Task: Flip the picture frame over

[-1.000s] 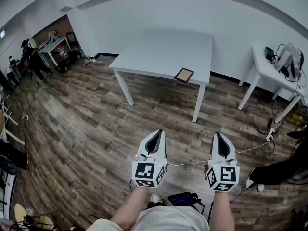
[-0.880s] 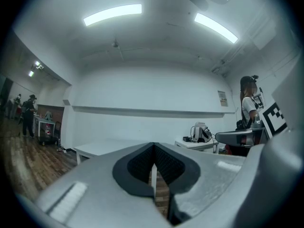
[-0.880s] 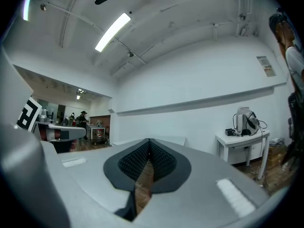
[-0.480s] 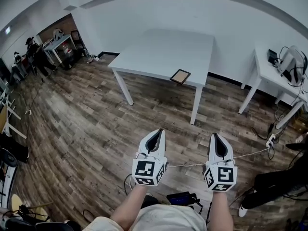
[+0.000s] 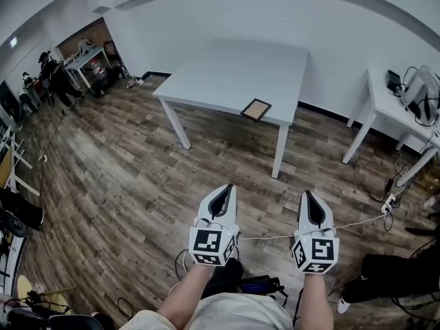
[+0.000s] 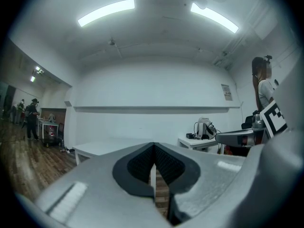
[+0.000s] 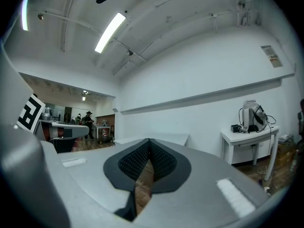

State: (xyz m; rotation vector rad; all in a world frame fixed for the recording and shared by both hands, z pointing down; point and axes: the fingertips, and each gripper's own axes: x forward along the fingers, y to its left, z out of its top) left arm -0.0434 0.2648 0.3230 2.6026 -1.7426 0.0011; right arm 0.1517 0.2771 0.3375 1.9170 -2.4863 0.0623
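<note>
A small dark-rimmed picture frame (image 5: 256, 108) with a tan face lies flat near the front right corner of a white table (image 5: 227, 74), well ahead of me in the head view. My left gripper (image 5: 226, 187) and right gripper (image 5: 304, 193) are held side by side over the wood floor, far short of the table. Both are shut with nothing between their jaws. In the left gripper view the table (image 6: 102, 147) shows beyond the shut tips (image 6: 154, 144). The right gripper view shows its tips (image 7: 149, 140) meeting, with the table (image 7: 142, 139) far behind.
A second white table (image 5: 392, 102) with a bag and gear stands at the right. Cables (image 5: 357, 218) run over the floor by my right gripper. People and desks (image 5: 62, 74) are at the far left. A dark device (image 5: 258, 284) lies by my feet.
The view has shifted slightly; the table and frame sit a little nearer and more to the left. Both grippers stay shut and level in front of me.
</note>
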